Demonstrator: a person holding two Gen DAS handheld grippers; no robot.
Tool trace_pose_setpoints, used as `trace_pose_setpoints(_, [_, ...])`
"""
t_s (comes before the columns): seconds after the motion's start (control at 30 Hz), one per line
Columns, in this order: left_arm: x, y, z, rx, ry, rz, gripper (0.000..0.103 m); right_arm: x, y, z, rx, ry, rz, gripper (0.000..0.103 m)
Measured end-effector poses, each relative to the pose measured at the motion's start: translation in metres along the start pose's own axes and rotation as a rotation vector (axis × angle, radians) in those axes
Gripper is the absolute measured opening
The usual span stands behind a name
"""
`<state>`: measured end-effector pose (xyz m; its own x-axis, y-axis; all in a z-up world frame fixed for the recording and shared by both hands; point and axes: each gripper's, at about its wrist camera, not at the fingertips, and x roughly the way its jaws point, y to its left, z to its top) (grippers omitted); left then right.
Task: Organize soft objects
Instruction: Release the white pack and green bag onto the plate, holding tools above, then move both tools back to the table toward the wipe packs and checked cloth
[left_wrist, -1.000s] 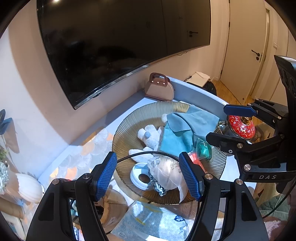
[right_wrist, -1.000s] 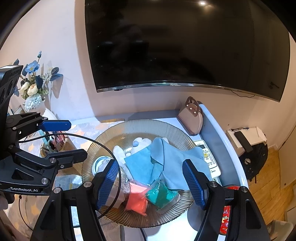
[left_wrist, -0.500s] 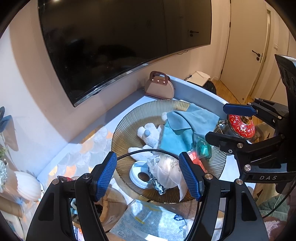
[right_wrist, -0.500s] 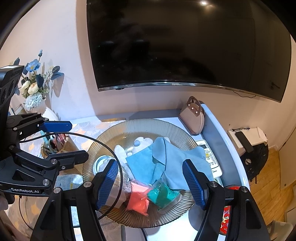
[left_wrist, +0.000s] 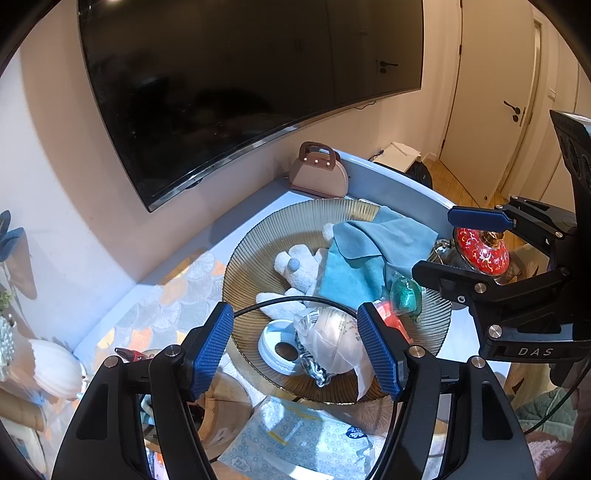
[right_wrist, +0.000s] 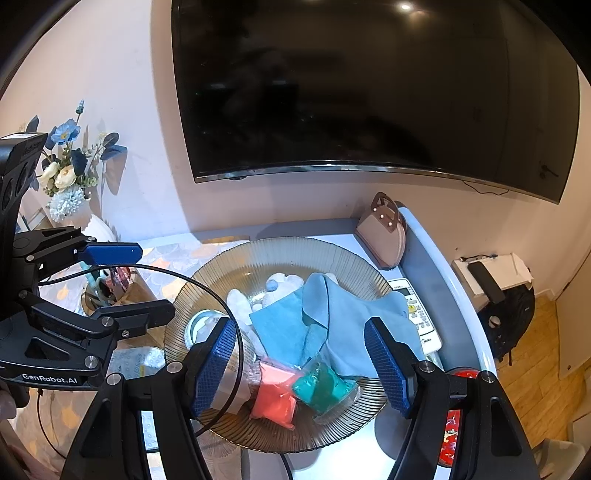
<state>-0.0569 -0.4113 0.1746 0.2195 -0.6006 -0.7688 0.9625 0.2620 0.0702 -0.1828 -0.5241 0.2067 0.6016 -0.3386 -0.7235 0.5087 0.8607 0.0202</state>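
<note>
Under the wall-mounted television, my left hand-held gripper (left_wrist: 295, 345) and right hand-held gripper (right_wrist: 301, 363) hovered wide and empty above the ribbed glass plate (right_wrist: 236, 266), where the limp, light blue cloths (right_wrist: 332, 314) looked easiest pinched at a folded edge.

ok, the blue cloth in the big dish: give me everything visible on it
The blue cloth looks like soft, matte microfibre, possibly two pieces: a brighter teal layer lies under a paler grey-blue one folded loosely over it. It lies rumpled across the right half of the ribbed amber glass dish, one corner draping over the rim toward the remote control. It overlaps the white plush toy, and the wrapped green packet rests on its near edge. Neither gripper touches it.
</note>
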Motion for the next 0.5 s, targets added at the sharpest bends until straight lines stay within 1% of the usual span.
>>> trace_pose_setpoints(0.17, [-0.003,0.004,-0.002,-0.012,-0.006,0.005,0.068,0.0,0.001,-0.001,0.0,-0.002,-0.001,0.071])
trace_pose_setpoints(0.27, [-0.01,0.009,-0.002,-0.033,-0.03,-0.006,0.068,0.0,0.005,0.0,-0.01,-0.004,0.003,0.071])
trace_pose_setpoints(0.37, [-0.033,0.022,-0.001,-0.077,-0.11,-0.066,0.068,-0.003,0.008,0.001,-0.019,-0.009,0.004,0.071])
trace_pose_setpoints(0.5, [-0.081,0.062,-0.006,-0.193,-0.252,-0.088,0.068,-0.007,0.013,0.005,-0.03,-0.029,0.008,0.071])
